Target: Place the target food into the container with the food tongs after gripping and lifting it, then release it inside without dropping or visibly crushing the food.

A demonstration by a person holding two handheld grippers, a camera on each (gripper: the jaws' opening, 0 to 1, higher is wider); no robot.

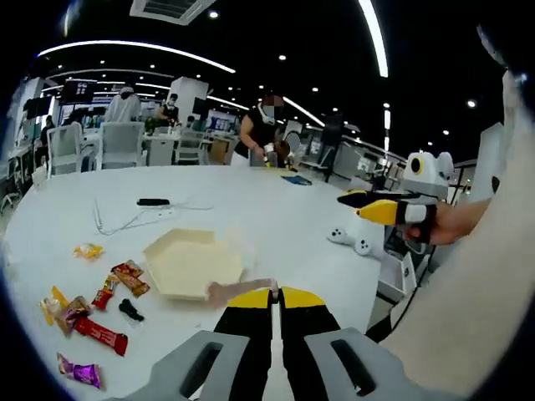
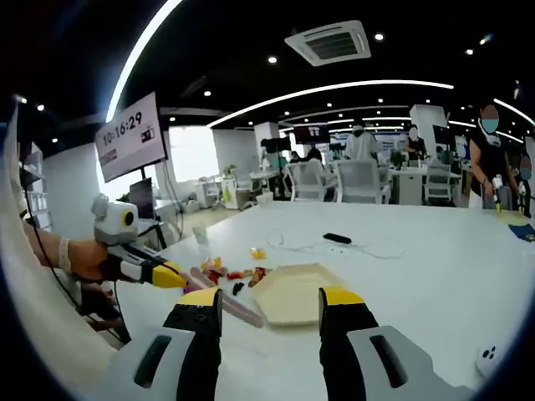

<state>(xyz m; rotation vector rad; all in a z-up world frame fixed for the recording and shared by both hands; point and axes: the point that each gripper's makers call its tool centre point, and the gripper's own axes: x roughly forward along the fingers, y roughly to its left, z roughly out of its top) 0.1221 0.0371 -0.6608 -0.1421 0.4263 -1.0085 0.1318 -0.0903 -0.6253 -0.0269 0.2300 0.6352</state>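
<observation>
Pale pink tongs being pinched in left gripper jaws, pointing toward tray at eleven o'clock. Right gripper jaws gaping, holding nothing. Wrapped snacks probably light, crinkly, slippery; gripping mid-wrapper likely safest.

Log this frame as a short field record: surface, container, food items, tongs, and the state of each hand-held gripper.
surface: white table
container: pale hexagonal tray, nothing in it
food: wrapped snacks scattered on the table beside the tray, none lifted
tongs: food tongs clamped in the left hand-held gripper, tip at the tray's rim
left hand-held gripper: shut on the tongs
right hand-held gripper: open, holding nothing
other: black remote and a cable farther back on the table
</observation>
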